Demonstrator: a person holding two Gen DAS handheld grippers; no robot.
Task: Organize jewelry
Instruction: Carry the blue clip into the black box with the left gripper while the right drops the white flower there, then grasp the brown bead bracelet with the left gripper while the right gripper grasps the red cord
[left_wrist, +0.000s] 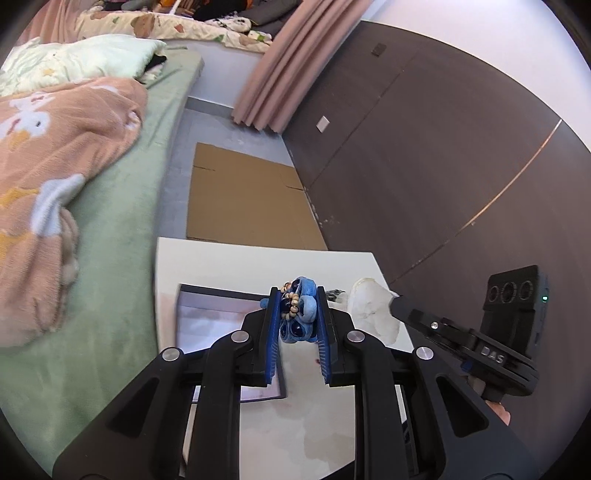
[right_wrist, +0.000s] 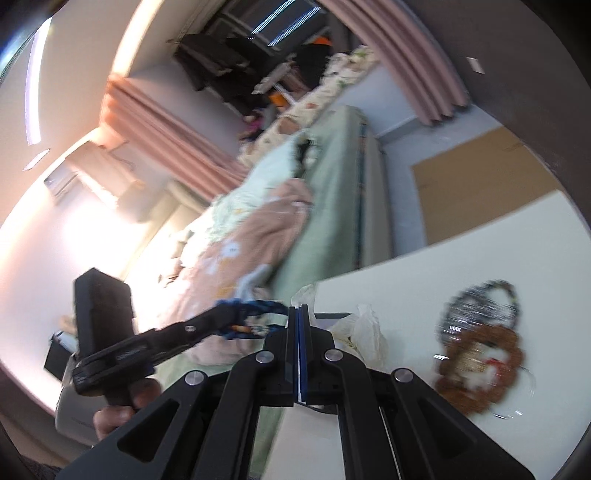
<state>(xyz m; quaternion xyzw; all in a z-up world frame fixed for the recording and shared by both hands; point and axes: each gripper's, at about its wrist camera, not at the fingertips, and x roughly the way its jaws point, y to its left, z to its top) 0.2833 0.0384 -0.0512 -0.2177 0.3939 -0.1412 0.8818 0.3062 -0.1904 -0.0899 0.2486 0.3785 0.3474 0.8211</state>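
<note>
1. Left gripper (left_wrist: 298, 314) clenched on blue bead bracelet (left_wrist: 298, 308), bunched up btw its pads, held above white table (left_wrist: 229, 258).
2. Key relation: black-framed tray (left_wrist: 207, 299) lies below and just left of the bracelet; left hand is nearer it.
3. Right gripper (right_wrist: 298, 354) pressed closed, pinching thin edge of clear plastic bag (right_wrist: 364, 328), it seems.
4. Other bead strands (right_wrist: 480, 339) on table right of it, blurred; can't tell count. Tray contents unclear.
</note>
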